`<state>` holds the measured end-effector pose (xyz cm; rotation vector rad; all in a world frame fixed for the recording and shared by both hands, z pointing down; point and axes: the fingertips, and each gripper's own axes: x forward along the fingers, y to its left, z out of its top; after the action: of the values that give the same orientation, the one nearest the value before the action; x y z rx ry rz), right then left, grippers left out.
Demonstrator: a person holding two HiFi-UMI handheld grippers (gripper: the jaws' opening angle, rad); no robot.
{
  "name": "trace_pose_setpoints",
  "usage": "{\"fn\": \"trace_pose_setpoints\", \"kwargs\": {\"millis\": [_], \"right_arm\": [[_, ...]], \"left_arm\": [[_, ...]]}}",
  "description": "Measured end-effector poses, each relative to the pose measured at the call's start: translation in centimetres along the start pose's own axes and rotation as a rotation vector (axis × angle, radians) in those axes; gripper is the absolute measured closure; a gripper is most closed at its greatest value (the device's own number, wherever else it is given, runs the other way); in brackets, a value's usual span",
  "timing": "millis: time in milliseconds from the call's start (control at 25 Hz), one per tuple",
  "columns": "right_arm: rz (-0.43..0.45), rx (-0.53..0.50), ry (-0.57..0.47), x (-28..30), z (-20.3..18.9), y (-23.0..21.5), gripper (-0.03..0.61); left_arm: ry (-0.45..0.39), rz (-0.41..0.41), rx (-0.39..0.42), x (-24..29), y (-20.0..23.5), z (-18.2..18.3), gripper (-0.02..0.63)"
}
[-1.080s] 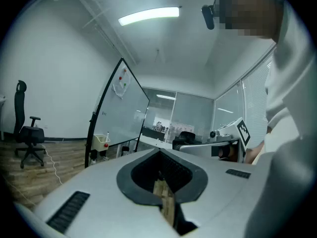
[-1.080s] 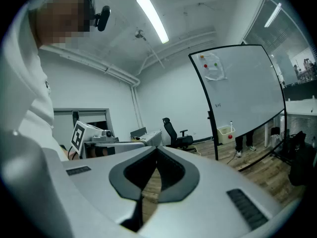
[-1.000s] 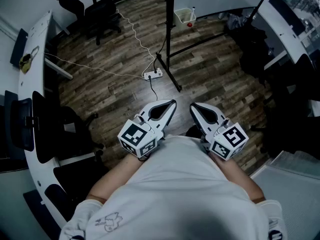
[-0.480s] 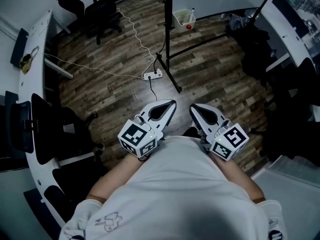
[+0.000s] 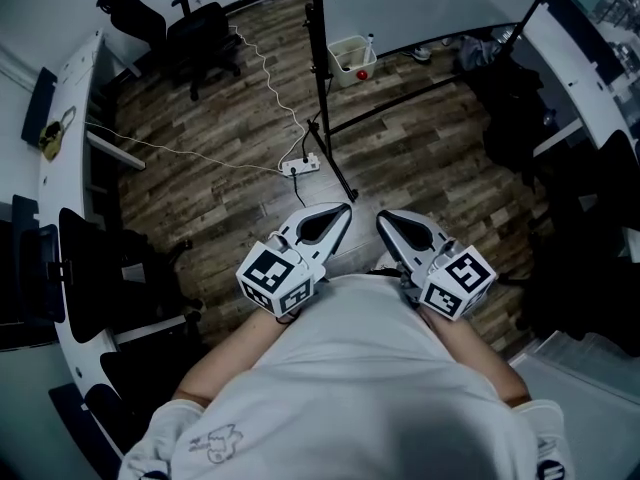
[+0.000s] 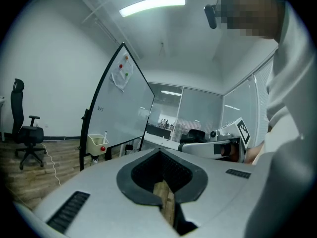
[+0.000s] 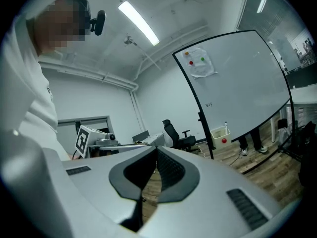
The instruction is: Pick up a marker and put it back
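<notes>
Both grippers are held close to my torso over the wooden floor, jaws pointing forward. The left gripper (image 5: 343,208) is shut with nothing between its jaws, and so is the right gripper (image 5: 383,217). A white marker (image 6: 105,134) stands upright in a small white basket (image 5: 350,56) hung on the whiteboard stand, next to a red round object. The whiteboard (image 7: 237,83) is well ahead of both grippers. From the right gripper view the marker (image 7: 226,125) sticks out of the basket (image 7: 219,134). The left gripper (image 6: 161,152) and right gripper (image 7: 156,148) are far from it.
The whiteboard's black stand legs (image 5: 335,163) spread over the floor ahead, beside a power strip (image 5: 305,163) and a white cable. Black office chairs (image 5: 205,23) stand at the back left. White desks curve along the left (image 5: 70,168) and right edges. A person's legs (image 7: 250,142) show behind the board.
The head view has shifted, so the whiteboard stand and basket sit lower and a little to the left in it. Both grippers keep the same shut pose before my torso.
</notes>
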<state>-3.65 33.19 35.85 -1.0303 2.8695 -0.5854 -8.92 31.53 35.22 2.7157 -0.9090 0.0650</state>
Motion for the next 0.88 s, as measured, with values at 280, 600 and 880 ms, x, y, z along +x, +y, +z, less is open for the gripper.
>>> {"fn": "trace_pose_setpoints", "kwargs": {"millis": [280,600,880], "right_arm": [[0.02,0.004,0.006,-1.8,3.2,-7.6,0.566],[0.043,0.028,0.007,-3.9,4.9,-12.7,0.566],[0.025,0.063,0.013,-5.7,4.4,-14.5,0.566]], "left_arm": [[-0.012,0.013,-0.005,8.3,0.1,1.4,0.609],[-0.016,0.029,-0.008,14.1,-1.5,1.5,0.609],[-0.01,0.043,-0.05,16.0,-1.6,1.0,0.609]]}}
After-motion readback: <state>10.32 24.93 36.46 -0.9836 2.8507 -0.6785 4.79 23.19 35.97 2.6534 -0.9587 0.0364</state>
